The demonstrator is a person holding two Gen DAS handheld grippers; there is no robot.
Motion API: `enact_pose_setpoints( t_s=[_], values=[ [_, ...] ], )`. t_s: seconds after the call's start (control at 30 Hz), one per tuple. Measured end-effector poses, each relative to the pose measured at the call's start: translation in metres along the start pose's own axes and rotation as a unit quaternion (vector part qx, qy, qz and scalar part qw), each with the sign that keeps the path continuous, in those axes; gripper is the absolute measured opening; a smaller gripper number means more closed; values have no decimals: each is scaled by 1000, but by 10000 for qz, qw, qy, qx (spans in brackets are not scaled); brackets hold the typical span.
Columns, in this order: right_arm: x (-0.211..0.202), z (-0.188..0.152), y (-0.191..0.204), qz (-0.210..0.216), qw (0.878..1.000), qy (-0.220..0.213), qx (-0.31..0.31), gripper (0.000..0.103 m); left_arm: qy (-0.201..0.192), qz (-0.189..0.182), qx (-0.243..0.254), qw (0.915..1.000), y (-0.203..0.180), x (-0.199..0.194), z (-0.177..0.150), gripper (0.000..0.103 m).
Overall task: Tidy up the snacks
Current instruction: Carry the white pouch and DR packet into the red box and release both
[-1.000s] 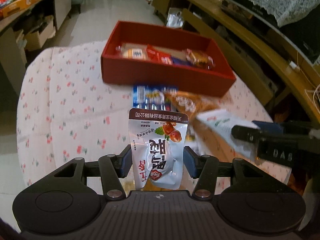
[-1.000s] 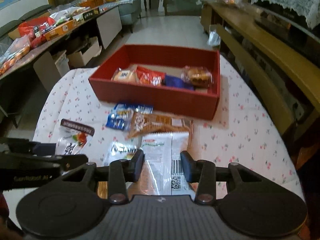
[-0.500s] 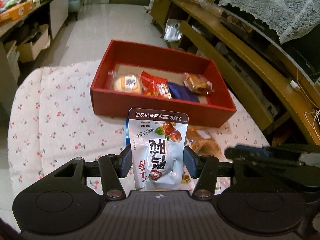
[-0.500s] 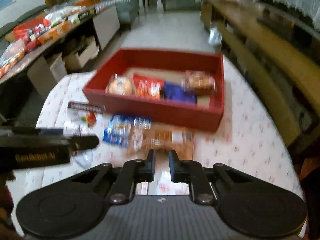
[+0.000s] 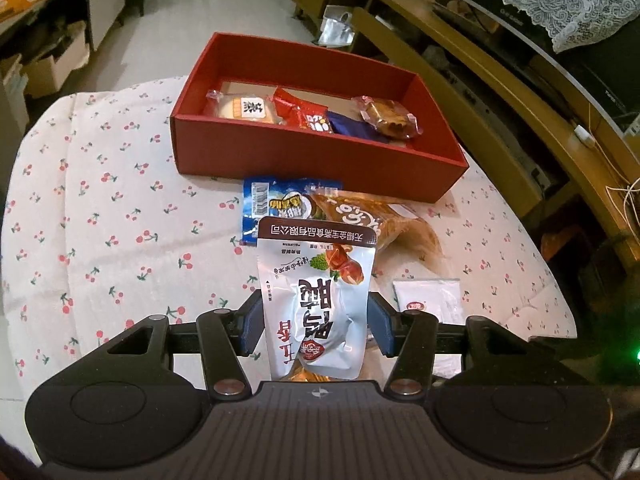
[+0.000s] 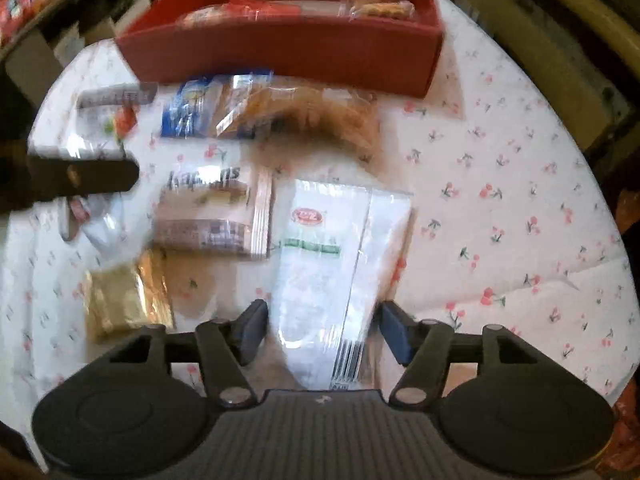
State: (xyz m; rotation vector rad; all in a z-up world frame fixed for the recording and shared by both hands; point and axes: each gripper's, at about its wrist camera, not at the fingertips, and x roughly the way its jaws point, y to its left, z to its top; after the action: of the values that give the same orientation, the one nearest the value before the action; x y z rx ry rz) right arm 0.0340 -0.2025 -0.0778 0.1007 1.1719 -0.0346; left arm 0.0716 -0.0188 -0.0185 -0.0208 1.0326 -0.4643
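Note:
My left gripper point(image 5: 315, 329) is shut on a white snack pouch point(image 5: 316, 300) with a brown top band and holds it above the table, short of the red box point(image 5: 320, 160). The box holds several wrapped snacks point(image 5: 308, 114). My right gripper point(image 6: 324, 330) is open, low over the table, its fingers on either side of a white packet point(image 6: 340, 256) that lies flat. The right wrist view is blurred. The left gripper point(image 6: 80, 178) and its pouch show at that view's left.
A blue packet point(image 5: 276, 204) and a brown snack bag point(image 5: 380, 220) lie in front of the box. A tan packet point(image 6: 216, 216) and a gold packet point(image 6: 124, 296) lie left of the white one. A wooden bench point(image 5: 460, 92) runs along the right.
The right gripper opened from shut and dropped toward the table over the white packet. The left gripper kept its pouch and the view shifted so the box sits further off.

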Motion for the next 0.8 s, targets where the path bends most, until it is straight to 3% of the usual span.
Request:
enact_pose_setpoints(
  t_s=[0.07,0.13,0.23,0.47,0.8],
  values=[
    [-5,-1,-3,68,10000,58,-35,68,15,-17,4,10000,1,0,0,61],
    [-10,-2,-11,153,9999,10,47,64,13,-38,10,10000,2,0,0,61],
    [-23,1,-19,231,9995,-177,150,63,-52,-92,26,9999,0,-4,2,61],
    [-67,23,-25,488,9925,-1061,370,63,-329,-151,-7,9993,-5,-13,14,62],
    [-62,106,-30,450,9861,-1520,491,62,-722,21,36,9974,-14,5,76,62]
  ],
)
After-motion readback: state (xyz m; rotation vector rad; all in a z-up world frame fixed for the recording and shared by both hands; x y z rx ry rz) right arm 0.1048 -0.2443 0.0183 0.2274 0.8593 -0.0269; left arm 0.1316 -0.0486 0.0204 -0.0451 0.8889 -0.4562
